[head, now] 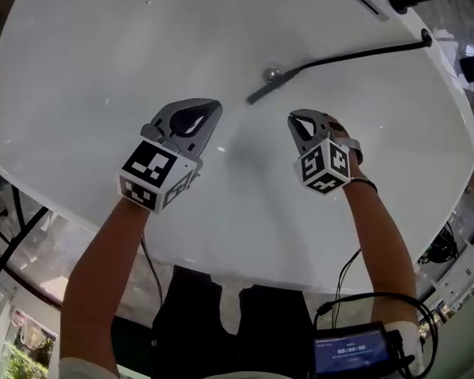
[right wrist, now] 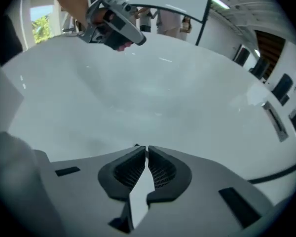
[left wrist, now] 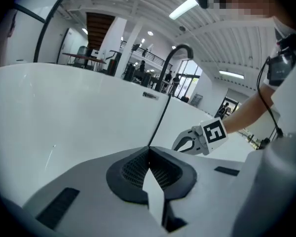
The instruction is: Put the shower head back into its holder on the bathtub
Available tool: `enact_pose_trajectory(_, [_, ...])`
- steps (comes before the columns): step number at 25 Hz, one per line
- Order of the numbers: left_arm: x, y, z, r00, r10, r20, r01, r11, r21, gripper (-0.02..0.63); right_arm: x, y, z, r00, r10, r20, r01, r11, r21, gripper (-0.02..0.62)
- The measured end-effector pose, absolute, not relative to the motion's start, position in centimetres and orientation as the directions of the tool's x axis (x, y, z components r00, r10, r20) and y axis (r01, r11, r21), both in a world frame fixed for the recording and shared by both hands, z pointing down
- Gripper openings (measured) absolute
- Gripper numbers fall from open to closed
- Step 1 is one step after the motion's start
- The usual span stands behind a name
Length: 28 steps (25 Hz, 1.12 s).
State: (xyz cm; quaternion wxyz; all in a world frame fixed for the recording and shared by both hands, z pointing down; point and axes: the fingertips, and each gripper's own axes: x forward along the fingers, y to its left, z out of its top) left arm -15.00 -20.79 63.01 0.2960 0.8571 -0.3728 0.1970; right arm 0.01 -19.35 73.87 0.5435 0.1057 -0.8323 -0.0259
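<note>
I see a glossy white bathtub. Inside it lies a dark grey shower head on a black hose, next to a chrome drain. Over the bathtub, my left tongs and right tongs are light grey with black ribbed pads. Their marker cubes carry black-and-white square patterns.

Grey left tongs and right tongs bear black-and-white marker cubes.

One bathtub, one shower head, two hand-held grippers.
</note>
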Motion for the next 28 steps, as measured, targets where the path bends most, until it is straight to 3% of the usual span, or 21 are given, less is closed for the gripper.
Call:
enact_pose_trajectory(5, [-14.6,-21.8,72.8,0.602,-0.484,0.635,-0.776,-0.543,0.321,0.017,-0.8,-21.1,83.0,-0.337,-0.17,0.926,-0.001,0.984,0.18,0.017])
enact_pose_trajectory(9, [-13.8,-21.8,77.6,0.595,-0.444,0.67,-0.78,-0.519,0.35,0.018,-0.5,-23.2,88.4,-0.296,-0.164,0.941,0.02,0.984,0.178,0.091])
enact_pose_trajectory(12, [-13.8,-21.2,80.3,0.596,-0.407,0.692,-0.784,-0.481,0.393,0.018,-0.7,-23.6,92.1,-0.268,-0.146,0.952,0.114,0.977,0.181,0.126])
enact_pose_trajectory(16, [-14.1,-21.7,82.1,0.612,-0.393,0.687,-0.778,-0.457,0.431,0.017,-0.5,-24.3,96.4,-0.19,-0.119,0.975,0.251,0.954,0.165,0.169])
enact_pose_trajectory(21, [-14.3,-21.5,83.4,0.638,-0.383,0.668,-0.763,-0.43,0.482,0.017,0.2,-23.8,101.0,-0.072,-0.091,0.993,0.457,0.882,0.114,0.175])
enact_pose_trajectory(28, [-14.8,-21.9,83.6,0.666,-0.389,0.636,-0.742,-0.429,0.515,0.017,0.5,-25.0,103.6,-0.015,-0.103,0.995,0.484,0.87,0.097,0.173])
